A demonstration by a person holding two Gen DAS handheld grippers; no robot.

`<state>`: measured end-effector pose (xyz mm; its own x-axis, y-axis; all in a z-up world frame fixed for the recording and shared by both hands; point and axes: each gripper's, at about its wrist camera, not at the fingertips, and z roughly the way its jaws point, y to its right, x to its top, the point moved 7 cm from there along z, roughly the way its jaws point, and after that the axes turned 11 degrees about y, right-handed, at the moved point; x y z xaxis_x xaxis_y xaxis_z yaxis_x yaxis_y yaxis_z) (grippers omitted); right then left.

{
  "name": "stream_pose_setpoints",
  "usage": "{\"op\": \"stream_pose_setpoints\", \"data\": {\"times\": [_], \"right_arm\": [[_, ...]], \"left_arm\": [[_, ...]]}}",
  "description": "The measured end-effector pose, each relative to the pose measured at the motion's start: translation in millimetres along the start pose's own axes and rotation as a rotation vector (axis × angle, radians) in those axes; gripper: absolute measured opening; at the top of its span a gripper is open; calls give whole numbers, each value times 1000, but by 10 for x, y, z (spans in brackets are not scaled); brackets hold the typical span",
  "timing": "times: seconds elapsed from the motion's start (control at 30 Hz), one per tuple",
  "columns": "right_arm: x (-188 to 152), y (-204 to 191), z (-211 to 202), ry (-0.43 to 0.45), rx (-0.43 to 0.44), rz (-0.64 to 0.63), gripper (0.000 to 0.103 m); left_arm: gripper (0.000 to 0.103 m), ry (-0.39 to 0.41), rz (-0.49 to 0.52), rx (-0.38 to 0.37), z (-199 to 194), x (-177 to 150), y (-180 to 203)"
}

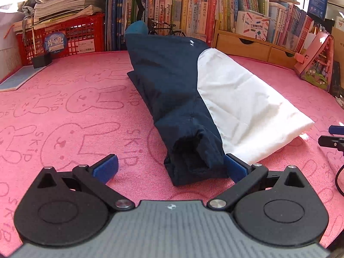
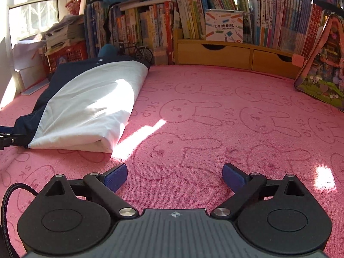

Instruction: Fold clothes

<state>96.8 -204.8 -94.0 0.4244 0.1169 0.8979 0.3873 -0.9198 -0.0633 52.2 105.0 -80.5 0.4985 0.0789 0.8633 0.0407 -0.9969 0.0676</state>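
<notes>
Left wrist view: the navy-and-white padded fabric garment [image 1: 193, 99] lies on the pink rabbit-print cloth surface [image 1: 75, 111] as a long narrow bundle, its sides drawn in over the middle, running away from the camera toward the row of upright books [image 1: 193, 10]. The dark cuffed sleeve end [image 1: 193, 154] rests on top at the near end, directly ahead of the left gripper [image 1: 172, 167]. Its fingers are spread wide and hold nothing; the right blue pad [image 1: 233, 166] sits just beside the sleeve end, contact uncertain. That stance suits either a release just made or an approach to the near end for a lengthwise fold; the pictures do not settle which.

Right wrist view: the right gripper [image 2: 174, 177] hovers low over bare pink cloth, fingers spread and empty, well apart from the garment, which lies to its left with the white panel [image 2: 92, 105] uppermost and one doubled edge [image 2: 105, 145] facing the camera. Standing clear leaves the bundle undisturbed.

Judgement: the garment is narrowed but remains long, so folding appears partly complete.
</notes>
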Motion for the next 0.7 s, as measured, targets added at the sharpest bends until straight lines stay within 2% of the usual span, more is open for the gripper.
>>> {"op": "stream_pose_setpoints", "data": {"times": [0.1, 0.2, 0.27, 0.43, 0.7], "right_arm": [[1, -27, 43, -8, -6, -12, 99], [-17, -129, 55, -17, 31, -63, 100], [-34, -242, 35, -15, 84, -109, 100], [-43, -326, 15, -15, 131, -133, 103], [-60, -460, -21, -14, 205, -172, 103]], "left_arm": [[103, -12, -4, 21, -94, -33, -50], [103, -29, 45, 26, -67, -30, 38], [103, -24, 71, 10, -38, -36, 134], [103, 40, 72, 12, 52, -50, 192], [103, 38, 78, -1, 68, -31, 196]]}}
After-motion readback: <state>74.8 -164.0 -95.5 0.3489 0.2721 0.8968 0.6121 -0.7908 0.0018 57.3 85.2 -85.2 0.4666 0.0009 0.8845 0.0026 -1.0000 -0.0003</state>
